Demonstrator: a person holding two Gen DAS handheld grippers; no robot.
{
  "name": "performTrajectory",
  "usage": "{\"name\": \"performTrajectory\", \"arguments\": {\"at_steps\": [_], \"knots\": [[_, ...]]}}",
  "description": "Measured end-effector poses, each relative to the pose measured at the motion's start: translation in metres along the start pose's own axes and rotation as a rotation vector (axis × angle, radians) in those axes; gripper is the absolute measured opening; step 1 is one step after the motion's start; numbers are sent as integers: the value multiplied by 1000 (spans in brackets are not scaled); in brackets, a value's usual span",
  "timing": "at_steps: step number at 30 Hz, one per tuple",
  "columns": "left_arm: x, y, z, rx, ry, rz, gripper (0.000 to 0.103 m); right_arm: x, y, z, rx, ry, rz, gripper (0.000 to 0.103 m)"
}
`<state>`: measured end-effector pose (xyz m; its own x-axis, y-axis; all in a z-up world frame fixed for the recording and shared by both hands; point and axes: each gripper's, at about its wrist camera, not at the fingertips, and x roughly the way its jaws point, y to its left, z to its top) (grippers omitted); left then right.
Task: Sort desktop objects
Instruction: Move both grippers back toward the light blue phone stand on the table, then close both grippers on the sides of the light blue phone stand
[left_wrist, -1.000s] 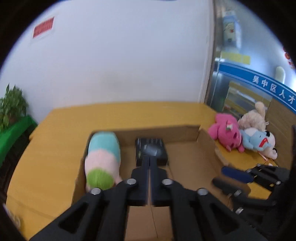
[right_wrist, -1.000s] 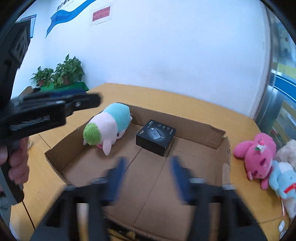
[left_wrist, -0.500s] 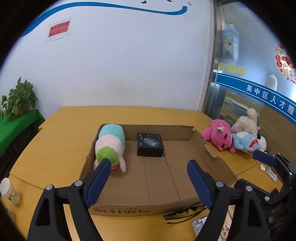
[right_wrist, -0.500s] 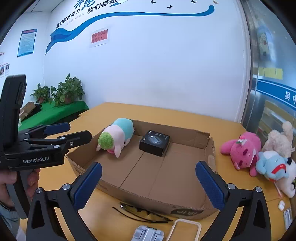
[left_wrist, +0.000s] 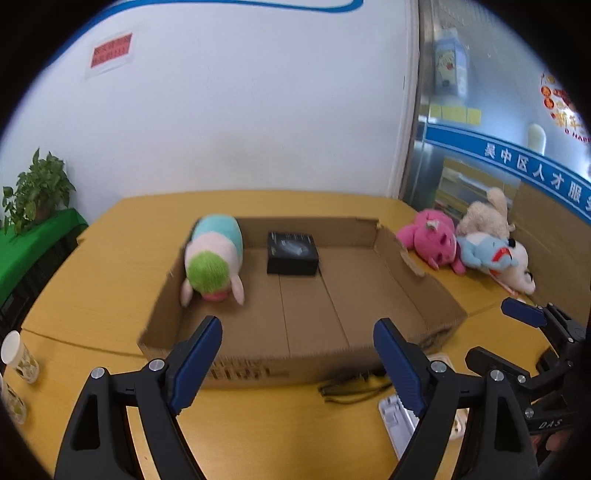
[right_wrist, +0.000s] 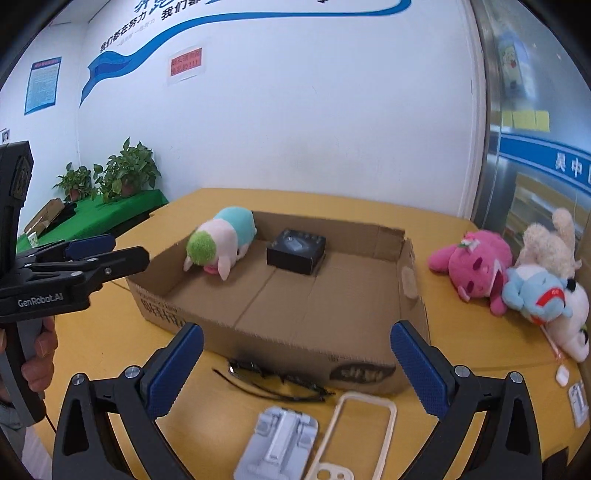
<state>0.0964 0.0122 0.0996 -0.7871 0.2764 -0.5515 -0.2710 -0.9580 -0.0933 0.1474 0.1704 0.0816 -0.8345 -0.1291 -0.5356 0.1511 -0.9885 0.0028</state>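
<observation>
Right wrist: glasses between open claw fingers.

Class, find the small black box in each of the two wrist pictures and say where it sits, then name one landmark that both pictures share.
Left wrist: black box just above centre, at the far wall inside the cardboard tray.
Right wrist: black box at centre, same far wall.
Shared landmark: the pastel plush lies left of it in both.

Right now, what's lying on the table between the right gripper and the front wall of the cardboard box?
In the right wrist view, a pair of dark glasses lies between the right gripper and the cardboard box, close against its front wall.
</observation>
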Motion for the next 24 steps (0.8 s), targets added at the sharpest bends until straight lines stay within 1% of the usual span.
{"name": "performTrajectory", "arguments": {"at_steps": [2, 3, 6, 7, 8, 9, 11, 12, 13, 16, 19, 24], "knots": [[11, -2, -12, -11, 59, -28, 84, 5, -10, -21, 39, 48, 39, 103], [15, -2, -19, -24, 82, -43, 84, 12, -15, -36, 58, 98, 72, 103], [29, -6, -39, -35, 143, -92, 84, 25, -17, -64, 74, 198, 61, 103], [32, -7, -45, -39, 162, -101, 84, 27, -16, -71, 73, 219, 55, 103], [35, -8, -50, -41, 178, -109, 84, 31, -13, -79, 71, 244, 61, 103], [38, -9, -54, -40, 195, -113, 84, 35, -8, -87, 71, 269, 98, 102], [42, -11, -63, -32, 224, -103, 84, 42, 1, -98, 65, 300, 153, 102], [43, -11, -67, -31, 235, -99, 84, 46, 8, -105, 52, 318, 161, 101], [44, -10, -70, -35, 244, -101, 84, 49, 12, -107, 45, 328, 162, 100], [46, -6, -75, -46, 265, -105, 84, 60, 21, -120, 48, 383, 181, 89], [48, -2, -78, -52, 277, -104, 84, 60, 27, -120, 31, 368, 172, 88], [53, 3, -83, -60, 302, -119, 84, 60, 41, -121, 14, 363, 278, 87]]}}
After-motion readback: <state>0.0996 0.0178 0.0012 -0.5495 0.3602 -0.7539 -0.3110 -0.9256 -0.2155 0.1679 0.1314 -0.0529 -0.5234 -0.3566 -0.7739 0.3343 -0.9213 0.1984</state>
